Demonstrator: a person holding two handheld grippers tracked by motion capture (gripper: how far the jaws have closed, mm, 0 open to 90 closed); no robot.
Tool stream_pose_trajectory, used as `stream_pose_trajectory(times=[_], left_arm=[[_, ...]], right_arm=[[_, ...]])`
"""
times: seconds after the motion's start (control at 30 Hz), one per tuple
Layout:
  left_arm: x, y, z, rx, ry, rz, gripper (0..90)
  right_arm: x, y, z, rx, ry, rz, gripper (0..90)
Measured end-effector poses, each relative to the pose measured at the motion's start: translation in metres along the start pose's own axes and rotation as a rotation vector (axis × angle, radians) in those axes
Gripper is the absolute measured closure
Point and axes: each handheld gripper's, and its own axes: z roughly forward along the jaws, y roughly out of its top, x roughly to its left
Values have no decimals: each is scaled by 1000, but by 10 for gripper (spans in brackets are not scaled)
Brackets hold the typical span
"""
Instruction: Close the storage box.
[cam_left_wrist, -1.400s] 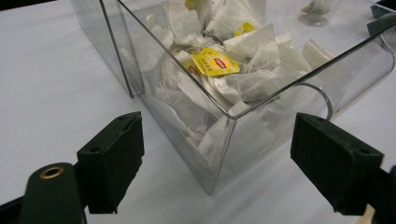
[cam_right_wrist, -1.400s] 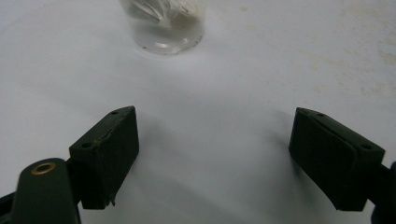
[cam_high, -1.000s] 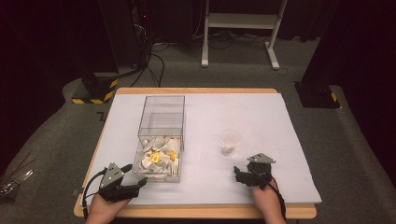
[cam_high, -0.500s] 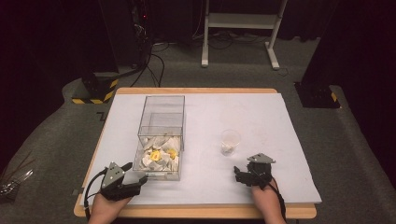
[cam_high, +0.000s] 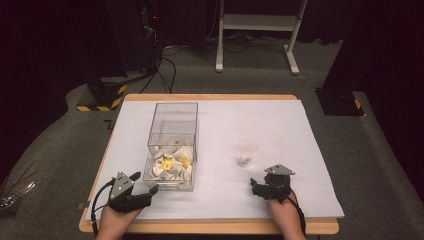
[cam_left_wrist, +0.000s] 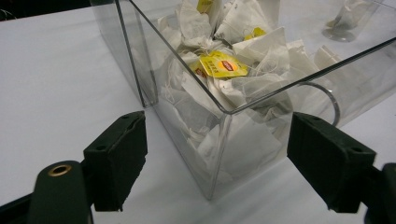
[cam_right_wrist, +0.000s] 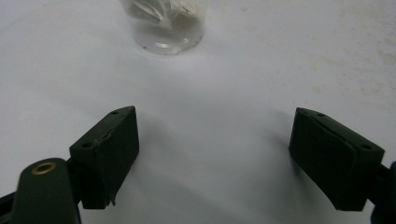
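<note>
Right now your left tongs (cam_high: 151, 190) sit near the counter's front-left corner, jaws spread wide and gripping nothing; over the last half second they have just been opening a little further. In the left gripper view the near corner of the clear plastic box (cam_left_wrist: 219, 154) stands between the two black jaws, but neither pad touches its walls. That box (cam_high: 172, 145) rests on the left half of the counter (cam_high: 300, 130), its long side running from front to back, and its front end is heaped with white tea bags (cam_left_wrist: 224, 84); one bag's yellow tag (cam_left_wrist: 219, 64) lies face up on top of the heap.

Your right tongs (cam_high: 256, 187) rest near the front edge on the right half, jaws likewise standing wide apart and empty, with bare white counter between them in the right gripper view. They point toward the small clear plastic cup (cam_high: 246, 152), which stands upright just beyond them, apart from the jaws and well to the right of the box. Something pale lies in the bottom of the cup (cam_right_wrist: 163, 23); you cannot tell what it is.
</note>
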Motion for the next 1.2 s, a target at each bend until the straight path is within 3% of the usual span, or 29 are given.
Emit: stream_pose_trajectory(times=[0.27,0.8,1.2], left_arm=[[0,1,2,-2,12,-20,173],[2,4,9,-15,39,-21,161],[8,7,17,-23,40,-52,146]], right_arm=[[0,0,0,0,0,0,160],[0,0,0,1,-1,3,160],[0,0,0,0,-1,3,160]])
